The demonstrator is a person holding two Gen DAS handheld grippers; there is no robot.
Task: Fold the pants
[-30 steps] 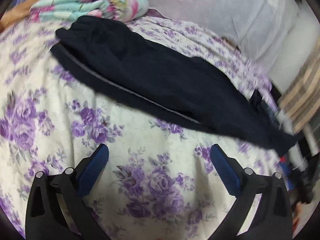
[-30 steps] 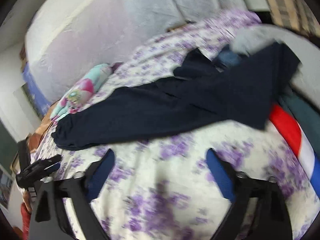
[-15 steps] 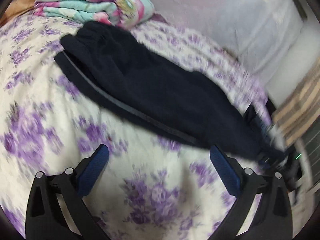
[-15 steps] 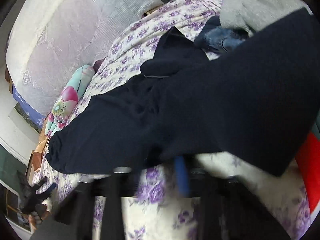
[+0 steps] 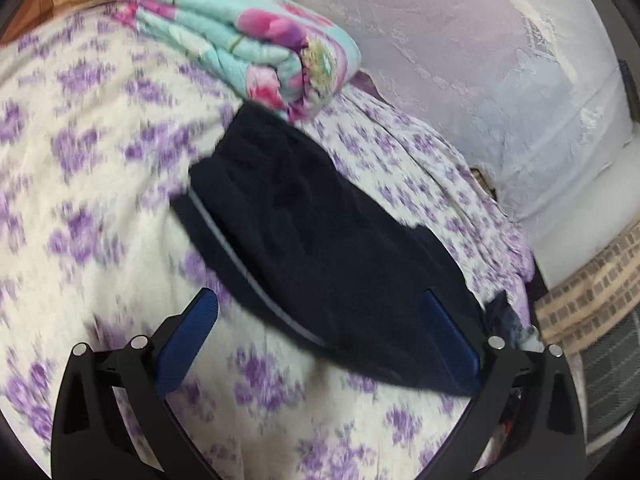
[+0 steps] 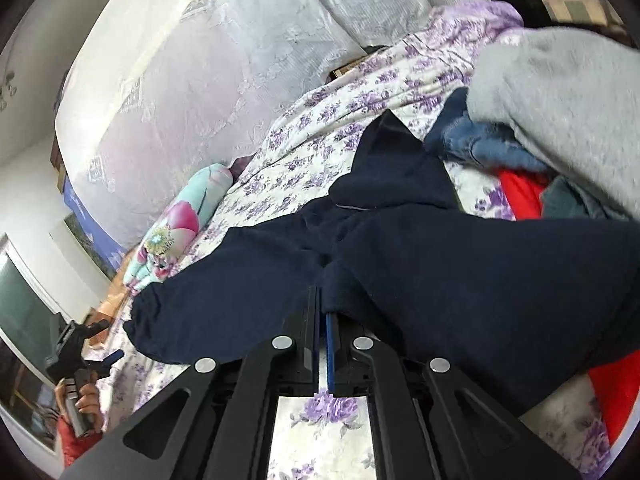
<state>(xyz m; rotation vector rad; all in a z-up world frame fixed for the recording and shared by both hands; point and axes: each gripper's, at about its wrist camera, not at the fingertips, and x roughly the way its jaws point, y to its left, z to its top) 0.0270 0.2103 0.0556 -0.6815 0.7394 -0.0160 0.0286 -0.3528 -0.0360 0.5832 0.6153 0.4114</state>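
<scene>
Dark navy pants (image 5: 320, 248) lie stretched out on the bed with the purple-flowered sheet (image 5: 92, 200); a thin pale stripe runs along one leg. My left gripper (image 5: 320, 340) is open just above the sheet, and its right finger overlaps the pants' near edge. In the right wrist view the pants (image 6: 400, 272) fill the middle. My right gripper (image 6: 322, 320) is shut on the pants' near edge, and the cloth drapes over its fingertips. The left gripper (image 6: 84, 352) also shows at far left, held in a hand.
A folded turquoise and pink floral blanket (image 5: 248, 40) lies at the pants' far end. A pile of grey (image 6: 560, 100), blue (image 6: 484, 144) and red (image 6: 524, 196) clothes sits to the right. A white lace-covered headboard (image 6: 200, 92) runs behind the bed.
My right gripper has moved in to the pants and shut on their near edge. My left gripper, still open, has moved toward the pants' cuff end near the folded blanket.
</scene>
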